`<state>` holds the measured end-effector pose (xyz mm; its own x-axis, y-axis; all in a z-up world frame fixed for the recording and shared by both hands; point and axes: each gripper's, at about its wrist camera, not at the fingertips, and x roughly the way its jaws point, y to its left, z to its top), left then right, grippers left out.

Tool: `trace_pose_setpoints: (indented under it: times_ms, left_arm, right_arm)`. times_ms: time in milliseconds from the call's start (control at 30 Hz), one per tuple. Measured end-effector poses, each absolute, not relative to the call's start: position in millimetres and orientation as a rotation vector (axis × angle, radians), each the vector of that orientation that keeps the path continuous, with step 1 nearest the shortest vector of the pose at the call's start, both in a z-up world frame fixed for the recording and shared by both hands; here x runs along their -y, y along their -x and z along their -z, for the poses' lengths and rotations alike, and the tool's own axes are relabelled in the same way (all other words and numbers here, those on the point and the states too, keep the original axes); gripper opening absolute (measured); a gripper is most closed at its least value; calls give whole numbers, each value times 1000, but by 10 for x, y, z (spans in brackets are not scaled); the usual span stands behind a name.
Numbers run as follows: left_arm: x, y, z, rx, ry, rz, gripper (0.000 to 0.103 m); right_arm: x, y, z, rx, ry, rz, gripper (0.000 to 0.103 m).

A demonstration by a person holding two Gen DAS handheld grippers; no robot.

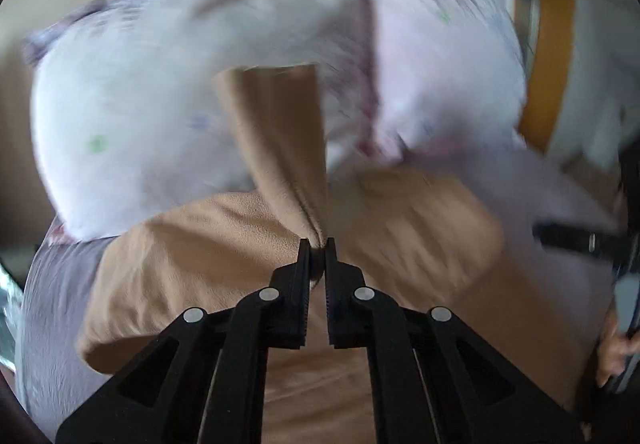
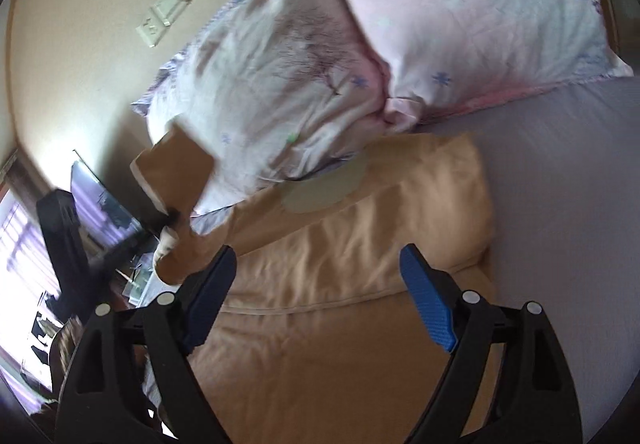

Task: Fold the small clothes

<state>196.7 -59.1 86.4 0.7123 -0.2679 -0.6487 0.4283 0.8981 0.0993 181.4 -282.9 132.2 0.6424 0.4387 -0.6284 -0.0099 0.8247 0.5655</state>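
Observation:
A tan garment [image 2: 352,244] lies partly folded on a lilac bed sheet [image 2: 560,204]. My left gripper [image 1: 319,242] is shut on a corner of this tan garment [image 1: 280,148] and holds it lifted, so a strip of cloth stands up from its tips. In the right wrist view that lifted corner [image 2: 176,172] hangs at the left, with the left gripper [image 2: 174,218] pinching it. My right gripper [image 2: 320,260] is open and empty just above the garment's near part, blue pads [image 2: 430,300] wide apart.
Two pale flowered pillows [image 2: 288,84] [image 2: 480,4] lie at the head of the bed against a beige wall with switch plates [image 2: 164,14]. A dark screen [image 2: 104,204] and clutter stand beside the bed at left. An orange wooden frame [image 1: 548,84] shows at right.

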Motion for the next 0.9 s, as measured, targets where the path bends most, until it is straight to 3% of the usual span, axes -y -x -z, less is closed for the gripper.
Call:
trace_pose_setpoints:
  times_ms: [100,167,200,233,300,400,567,633,667,700,767,900]
  left_arm:
    - [1307,-1694,-257,-729,-543,455,7]
    - [1350,-1491,-199,-703,-598,474,10]
    - [1267,-1410,-262,-693,-580,486,19]
    - [1068,-1336,-402,-681,-522,501,41]
    - [709,-1323,-651,-629,-417,473,73]
    - [150,-1533,-931,-574,-311,296,73]
    - [-560,-1960,-838,-667,-184,95,73]
    - [-709,-2012,-723,-708,-164,85,73]
    - [-740,-2019,-659,-732,-155,92,73]
    - [-736,-2025,-600,-753,-153,100,73]
    - [-732,-2080,-490,-791,-166,113,73]
    - [-622,-2124,-344,-829,-203,130,73]
  right_arm:
    - [3008,-1882,-1187,-909,-581,-213,84]
    - [3092,-1904,-1174,-918,-583,-202,84]
    - [3101,-1934,-1182,-917,-574,-203,84]
    - [3100,-1961,-1186,-919,-567,-206,82]
    - [3059,-2047,-1171,-934,-554,-237,64]
    - [2916,-2305,-1032,-996,-492,-229,47]
    - [2767,-2590,-713,-1099,-420,-155,44]
    - [2711,-2596,-599,-1132,-394,-153,36]
    - [2683,-2577,-605,-1116,-369,-156,27]
    - [2607,-2555,-591,-1131,-343,-212,4]
    - [2551,-2498,-653,-1097,-312,-222,3]
    - [2743,-2366,-1163,-823,-293,-78,3]
